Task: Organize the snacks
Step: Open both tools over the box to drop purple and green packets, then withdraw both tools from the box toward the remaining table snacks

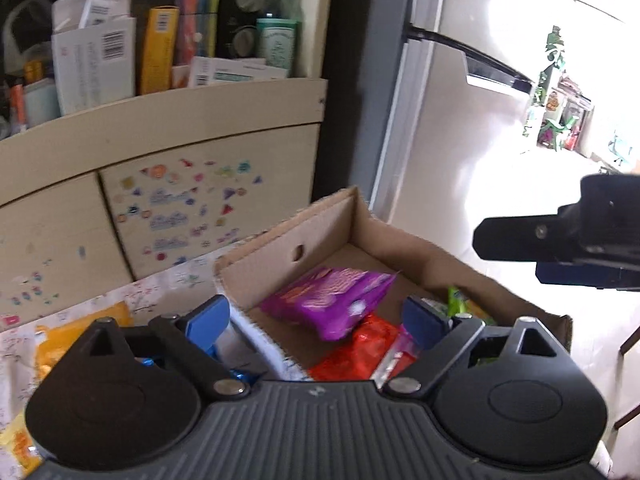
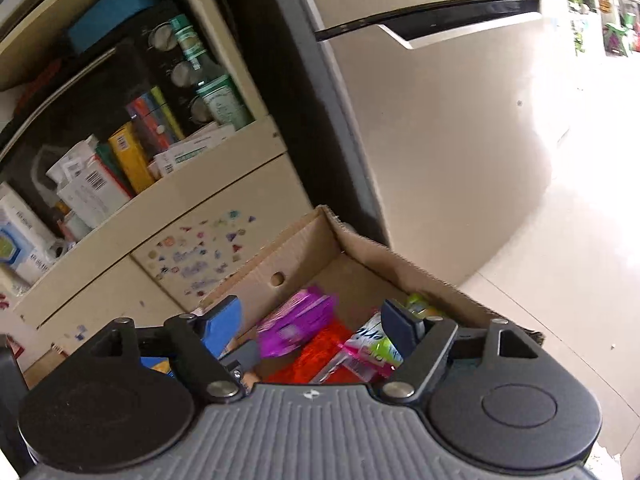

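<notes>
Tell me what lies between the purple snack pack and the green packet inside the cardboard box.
In the right wrist view, a red wrapper and a white-and-pink pouch lie between the purple snack pack and the green packet in the cardboard box.

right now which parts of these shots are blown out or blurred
Left wrist view: the floor at right is blown out by glare, and the purple packet is slightly soft. Right wrist view: the purple packet smears with motion blur, the upper right corner is overexposed, and the shelf bows from fisheye distortion.

Both wrist views close above, angled down into the shared cardboard box (image 1: 400, 236) (image 2: 360, 240).
</notes>
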Available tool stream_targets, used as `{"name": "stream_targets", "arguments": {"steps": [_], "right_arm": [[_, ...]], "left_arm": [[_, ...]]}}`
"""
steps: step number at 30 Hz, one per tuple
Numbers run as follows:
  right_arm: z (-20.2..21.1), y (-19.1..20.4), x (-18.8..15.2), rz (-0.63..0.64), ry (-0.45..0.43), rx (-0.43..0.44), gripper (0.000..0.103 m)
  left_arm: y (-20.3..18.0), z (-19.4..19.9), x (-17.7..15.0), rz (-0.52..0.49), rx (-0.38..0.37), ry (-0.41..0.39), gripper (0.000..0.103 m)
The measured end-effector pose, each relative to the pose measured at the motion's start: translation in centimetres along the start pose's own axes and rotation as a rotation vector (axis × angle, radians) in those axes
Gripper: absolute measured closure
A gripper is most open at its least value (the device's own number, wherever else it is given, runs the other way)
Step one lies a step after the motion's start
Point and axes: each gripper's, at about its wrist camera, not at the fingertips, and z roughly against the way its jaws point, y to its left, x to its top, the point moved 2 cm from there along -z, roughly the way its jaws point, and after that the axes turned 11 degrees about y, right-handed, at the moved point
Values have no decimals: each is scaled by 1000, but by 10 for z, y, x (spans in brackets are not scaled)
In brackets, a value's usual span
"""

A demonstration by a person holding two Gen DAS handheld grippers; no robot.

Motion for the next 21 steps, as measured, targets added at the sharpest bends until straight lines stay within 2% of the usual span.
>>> {"name": "stream_targets", "arguments": {"steps": [13, 21], "right_arm": [[-12, 49, -24, 208, 78, 127, 16], [-24, 68, -37, 247, 149, 210, 16]], "left_arm": [[57, 35, -14, 70, 101, 48, 8], [89, 54, -32, 87, 150, 83, 7]]}}
